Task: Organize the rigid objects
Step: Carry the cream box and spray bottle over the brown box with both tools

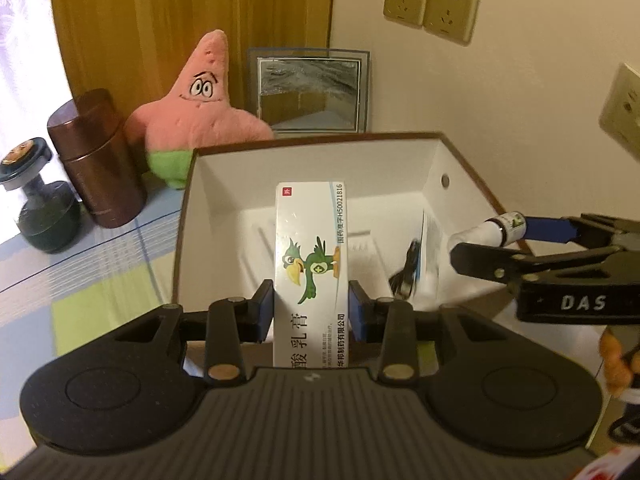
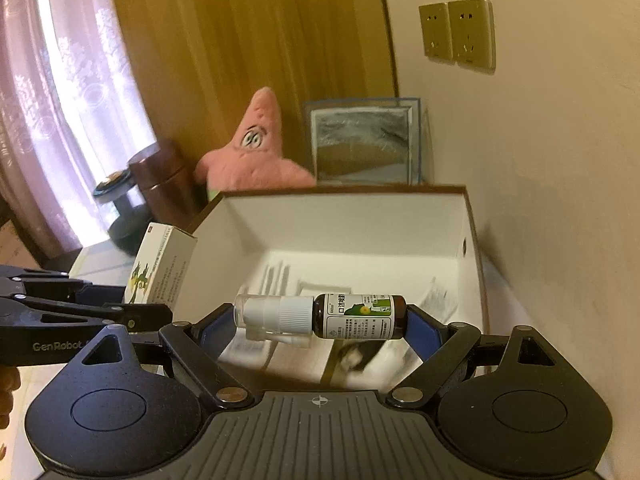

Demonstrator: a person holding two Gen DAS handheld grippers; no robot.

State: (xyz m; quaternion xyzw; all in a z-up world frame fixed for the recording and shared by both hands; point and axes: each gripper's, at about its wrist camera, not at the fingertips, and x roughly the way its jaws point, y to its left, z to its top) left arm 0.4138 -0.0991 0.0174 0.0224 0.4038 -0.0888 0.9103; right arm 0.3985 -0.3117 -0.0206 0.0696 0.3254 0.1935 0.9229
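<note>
A dark jar (image 1: 42,216) and a brown canister (image 1: 98,160) are standing at the far left, with a pink plush (image 1: 200,112) leaning beside them. The left gripper (image 1: 311,307) is clamping a carton (image 1: 310,264) upright at the near edge of the white box (image 1: 312,164). The right gripper (image 2: 320,326) is squeezing a spray bottle (image 2: 320,316) end to end, sideways over the box's near right part. A framed picture (image 1: 308,92) is leaning on the wall behind.

The left gripper (image 1: 311,307) clamps a white ointment box (image 1: 311,264) lengthwise over the near edge of the open white box (image 1: 312,152), while at right the right gripper (image 1: 472,242) holds a spray bottle (image 1: 494,230).
</note>
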